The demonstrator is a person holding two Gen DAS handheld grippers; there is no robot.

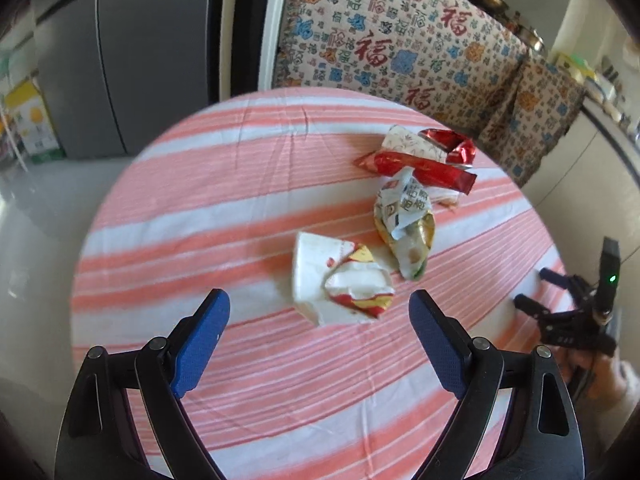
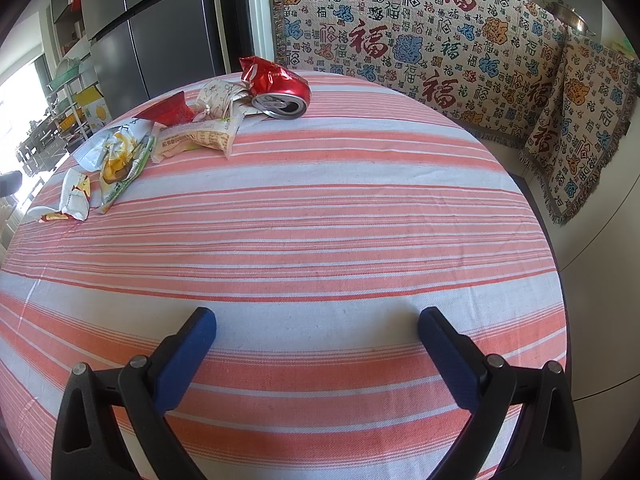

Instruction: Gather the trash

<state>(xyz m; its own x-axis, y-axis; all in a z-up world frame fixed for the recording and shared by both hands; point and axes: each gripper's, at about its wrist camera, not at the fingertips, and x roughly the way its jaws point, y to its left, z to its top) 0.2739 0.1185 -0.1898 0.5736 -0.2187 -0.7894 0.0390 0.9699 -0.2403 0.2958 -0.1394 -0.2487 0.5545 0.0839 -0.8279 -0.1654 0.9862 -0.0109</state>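
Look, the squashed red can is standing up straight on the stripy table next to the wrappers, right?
Not quite. The squashed red can is lying on its side, its open top facing the camera, as the right wrist view shows. It is on the stripy table next to the wrappers.

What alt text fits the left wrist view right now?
The open left gripper hovers empty over a striped tablecloth, just short of a crumpled white wrapper. More wrappers lie beyond it, and the right gripper shows at the right edge.
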